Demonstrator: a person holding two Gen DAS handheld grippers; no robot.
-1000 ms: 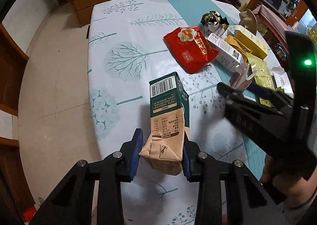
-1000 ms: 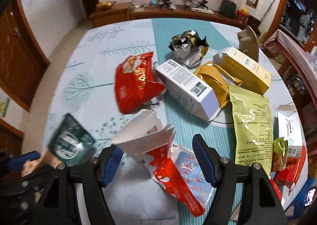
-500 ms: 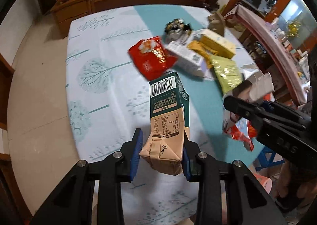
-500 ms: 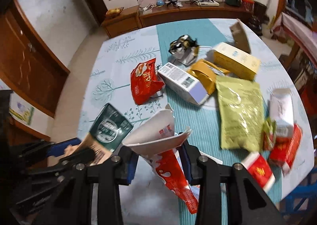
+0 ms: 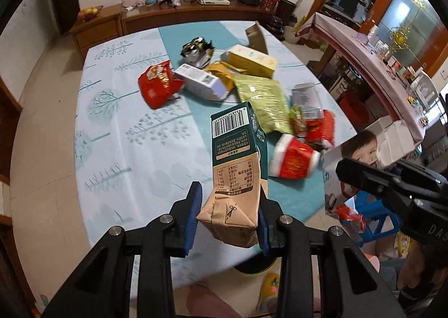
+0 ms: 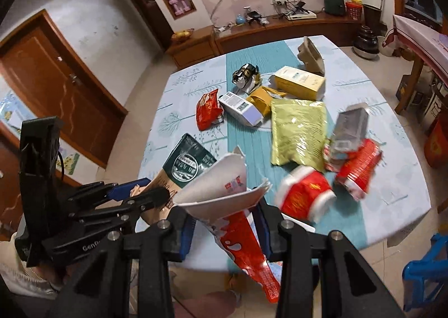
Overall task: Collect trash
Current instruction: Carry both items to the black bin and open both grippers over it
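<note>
Left wrist view shows you a bench (image 5: 134,133) under pale blue tree-print cloth with a teal centre strip, a wooden sideboard (image 5: 196,11) at 12 o'clock. Your left hand-held gripper (image 5: 228,220) clamps a green-and-tan carton (image 5: 235,166), barcode uppermost. Your right hand-held gripper (image 6: 224,229) pinches a torn red-and-white carton (image 6: 232,206). Remaining trash (image 6: 296,122) lies at 1 o'clock.

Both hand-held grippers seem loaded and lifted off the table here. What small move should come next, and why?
Probably carry both pieces off the table's near edge toward wherever the trash goes; no bin is clearly visible. The left hand-held gripper is clamped on the green-and-tan carton, the right hand-held gripper on the torn red-and-white carton, both raised above the tablecloth, so neither can pick up more.
</note>
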